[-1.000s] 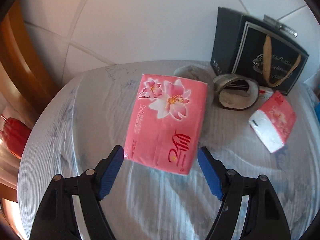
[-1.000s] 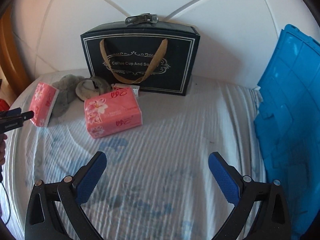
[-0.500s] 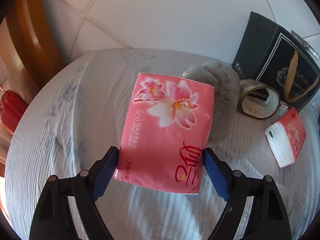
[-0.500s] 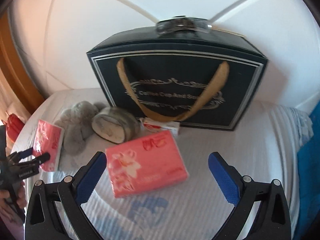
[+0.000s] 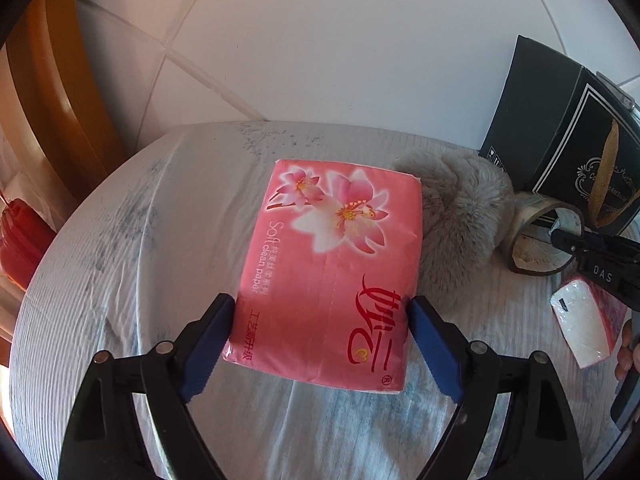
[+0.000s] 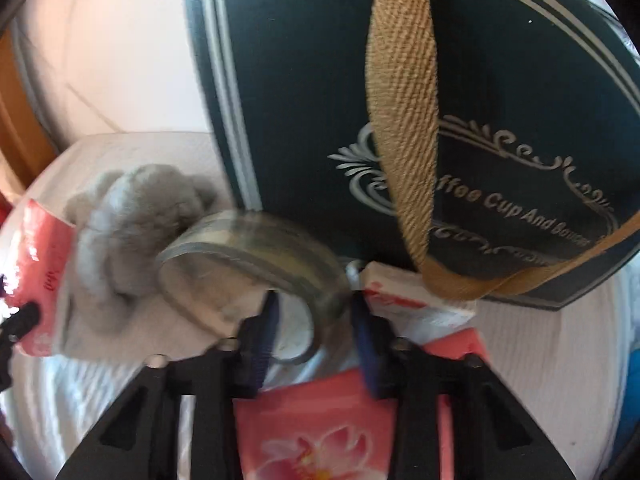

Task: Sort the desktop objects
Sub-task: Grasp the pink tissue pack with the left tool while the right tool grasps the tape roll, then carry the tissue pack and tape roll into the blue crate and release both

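Note:
A pink tissue pack (image 5: pixel 332 264) with a flower print lies flat on the white cloth. My left gripper (image 5: pixel 320 308) is open and straddles its near end, the blue pads right beside its two long sides. My right gripper (image 6: pixel 314 320) has its jaws closing tight on the right-hand wall of a clear tape roll (image 6: pixel 248 240), one pad inside the ring and one outside. In the left wrist view, that tape roll (image 5: pixel 536 236) shows at the far right with the right gripper's black body over it. A second pink tissue pack (image 6: pixel 320 432) lies under the right gripper.
A dark gift box (image 6: pixel 500 80) with a woven gold handle stands just behind the roll. A grey plush (image 6: pixel 136 216) lies left of the roll, between it and the first pack. A small red-and-white carton (image 6: pixel 408 304) sits at the box's foot. A wooden frame (image 5: pixel 52 80) runs along the left.
My right gripper has moved forward and down over the second tissue pack to the tape roll, and its jaws went from wide open to nearly shut. My left gripper has edged in around the first pack.

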The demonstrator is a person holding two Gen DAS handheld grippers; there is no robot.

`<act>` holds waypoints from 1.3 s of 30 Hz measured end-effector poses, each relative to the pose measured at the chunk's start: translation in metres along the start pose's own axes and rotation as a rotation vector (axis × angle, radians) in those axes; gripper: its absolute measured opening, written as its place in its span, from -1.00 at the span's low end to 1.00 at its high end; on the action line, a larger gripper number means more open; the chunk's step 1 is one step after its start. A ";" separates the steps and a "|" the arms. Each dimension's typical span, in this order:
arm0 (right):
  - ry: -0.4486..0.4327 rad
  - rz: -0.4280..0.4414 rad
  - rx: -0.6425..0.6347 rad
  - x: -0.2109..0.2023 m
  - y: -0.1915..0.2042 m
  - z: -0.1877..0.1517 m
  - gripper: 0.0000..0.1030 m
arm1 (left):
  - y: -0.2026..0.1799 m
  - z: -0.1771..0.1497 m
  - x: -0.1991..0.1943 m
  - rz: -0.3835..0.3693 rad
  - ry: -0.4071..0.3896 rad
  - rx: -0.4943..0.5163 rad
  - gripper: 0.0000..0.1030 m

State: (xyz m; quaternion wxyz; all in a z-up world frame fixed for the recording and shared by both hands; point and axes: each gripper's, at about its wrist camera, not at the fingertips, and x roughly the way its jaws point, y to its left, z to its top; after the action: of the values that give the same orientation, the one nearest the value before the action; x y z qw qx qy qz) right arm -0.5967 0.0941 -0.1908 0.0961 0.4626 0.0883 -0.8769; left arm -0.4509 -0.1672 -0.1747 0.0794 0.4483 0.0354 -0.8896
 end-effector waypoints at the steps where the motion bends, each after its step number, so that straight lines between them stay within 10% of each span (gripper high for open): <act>1: -0.006 0.017 0.022 -0.002 -0.005 -0.001 -0.67 | 0.001 0.000 -0.002 -0.003 -0.005 -0.008 0.57; 13: -0.184 0.055 0.055 -0.125 -0.025 -0.053 -0.70 | -0.008 -0.047 -0.105 0.006 -0.101 -0.052 0.46; 39: -0.528 -0.115 0.269 -0.479 -0.086 -0.198 -0.69 | -0.110 -0.133 -0.428 -0.243 -0.412 0.136 0.47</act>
State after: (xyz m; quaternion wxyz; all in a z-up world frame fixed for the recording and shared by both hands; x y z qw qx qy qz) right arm -0.1954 0.2667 0.1012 0.0038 0.2215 -0.0306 -0.9747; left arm -0.1136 0.0057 0.0891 -0.0529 0.2543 0.0123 -0.9656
